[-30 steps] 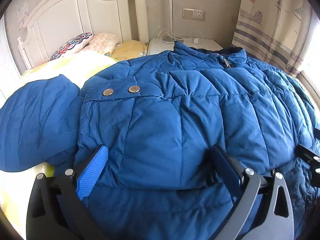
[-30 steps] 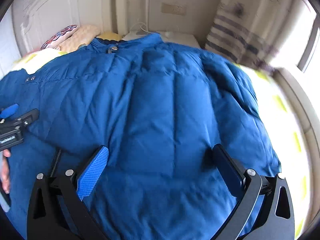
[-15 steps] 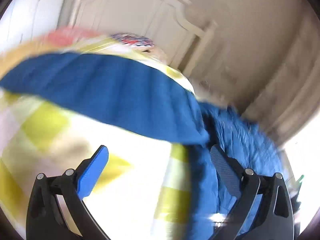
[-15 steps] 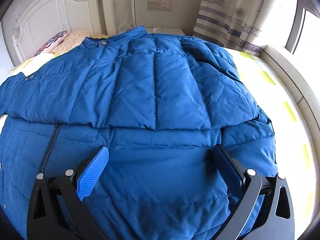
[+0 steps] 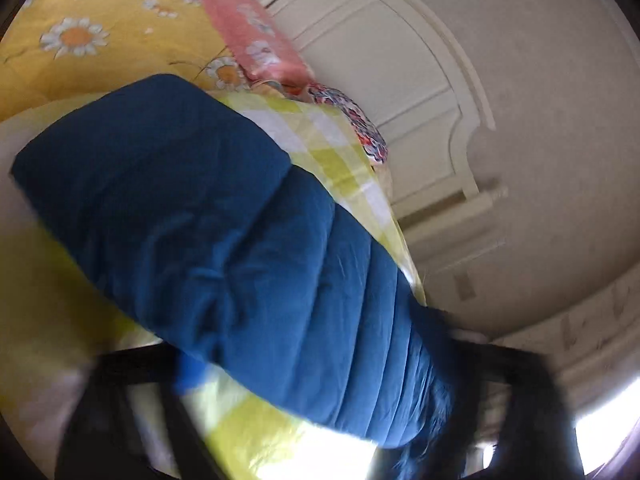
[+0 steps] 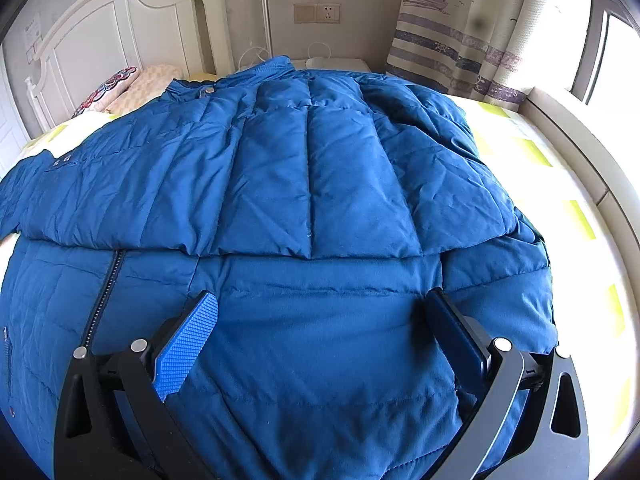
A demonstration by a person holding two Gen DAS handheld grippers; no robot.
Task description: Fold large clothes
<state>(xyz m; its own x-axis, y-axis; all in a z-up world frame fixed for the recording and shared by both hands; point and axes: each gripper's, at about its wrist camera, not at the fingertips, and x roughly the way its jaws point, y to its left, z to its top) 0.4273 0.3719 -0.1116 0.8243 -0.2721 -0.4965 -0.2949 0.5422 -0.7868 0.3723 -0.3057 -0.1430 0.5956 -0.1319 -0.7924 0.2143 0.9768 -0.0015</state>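
Observation:
A large blue puffer jacket lies spread on the bed, zipper at the left, one sleeve folded across the body. My right gripper is open and empty, low over the jacket's lower part. In the tilted, blurred left wrist view, the jacket's other sleeve stretches across the yellow checked sheet. My left gripper is open, its fingers on either side of the sleeve's near end; I cannot tell whether they touch it.
A white headboard stands at the back left with pillows in front. A nightstand and a striped curtain are behind. A window ledge runs along the right. A yellow flowered quilt lies beyond the sleeve.
My left gripper has swung away from the jacket's body, tilted, and moved closer onto the outstretched sleeve. My right gripper has pulled back a little toward the hem.

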